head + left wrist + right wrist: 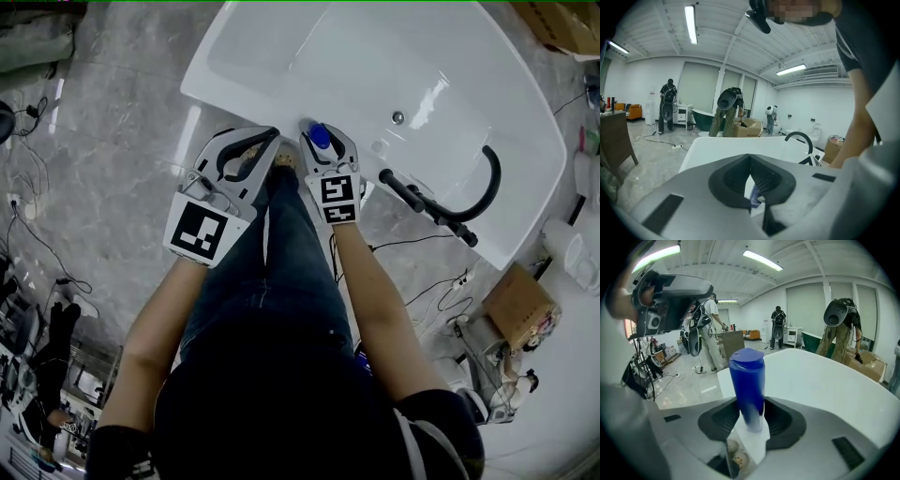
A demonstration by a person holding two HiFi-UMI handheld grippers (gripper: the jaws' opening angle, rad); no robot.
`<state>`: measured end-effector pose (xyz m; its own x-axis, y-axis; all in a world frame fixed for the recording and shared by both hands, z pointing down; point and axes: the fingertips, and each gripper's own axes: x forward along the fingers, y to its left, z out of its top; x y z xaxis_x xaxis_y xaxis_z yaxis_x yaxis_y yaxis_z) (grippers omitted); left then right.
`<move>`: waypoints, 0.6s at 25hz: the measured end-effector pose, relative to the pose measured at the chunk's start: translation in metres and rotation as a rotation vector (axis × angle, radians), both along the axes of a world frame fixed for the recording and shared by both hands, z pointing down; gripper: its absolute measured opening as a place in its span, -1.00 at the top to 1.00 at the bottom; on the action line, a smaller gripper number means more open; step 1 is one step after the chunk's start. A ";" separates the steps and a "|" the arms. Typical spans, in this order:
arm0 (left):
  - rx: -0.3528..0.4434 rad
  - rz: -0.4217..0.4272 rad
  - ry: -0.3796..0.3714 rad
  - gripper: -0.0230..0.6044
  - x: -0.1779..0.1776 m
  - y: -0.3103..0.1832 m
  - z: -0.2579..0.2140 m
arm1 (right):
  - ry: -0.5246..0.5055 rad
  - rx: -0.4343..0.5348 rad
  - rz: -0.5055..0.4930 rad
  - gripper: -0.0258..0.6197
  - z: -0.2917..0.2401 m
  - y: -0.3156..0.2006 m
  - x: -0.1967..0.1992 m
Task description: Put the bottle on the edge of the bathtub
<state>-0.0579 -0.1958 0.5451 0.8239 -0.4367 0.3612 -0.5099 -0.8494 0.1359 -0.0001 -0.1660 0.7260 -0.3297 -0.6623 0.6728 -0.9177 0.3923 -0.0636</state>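
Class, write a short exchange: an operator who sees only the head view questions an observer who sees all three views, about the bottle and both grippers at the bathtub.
Operator: I see only a blue cap. How does the bottle sit?
Observer: In the right gripper view the bottle stands upright, clamped between the jaws of the right gripper. Its blue fades to pale low down.
Operator: Is the left gripper carrying anything?
Observer: No. In its own view the left gripper has its jaw tips together, with nothing between them.

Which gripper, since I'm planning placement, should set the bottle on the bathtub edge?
Right: the right gripper grips the blue bottle upright at the bathtub rim; the left gripper is shut, empty.
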 end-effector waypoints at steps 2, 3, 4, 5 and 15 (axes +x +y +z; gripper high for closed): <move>0.004 0.014 -0.005 0.85 0.000 0.003 -0.004 | 0.006 -0.019 -0.017 0.36 0.000 0.001 -0.002; 0.002 0.022 -0.012 0.85 -0.001 0.005 -0.006 | 0.014 -0.026 -0.027 0.30 -0.001 0.003 -0.003; -0.004 0.029 -0.018 0.85 -0.002 0.008 -0.008 | 0.021 -0.034 -0.034 0.23 -0.003 0.005 -0.004; -0.009 0.035 -0.023 0.85 -0.003 0.010 -0.010 | 0.023 -0.041 -0.036 0.17 -0.006 0.008 -0.004; 0.081 0.095 0.005 0.85 0.024 -0.002 -0.067 | 0.112 0.201 -0.011 0.14 -0.145 0.020 0.042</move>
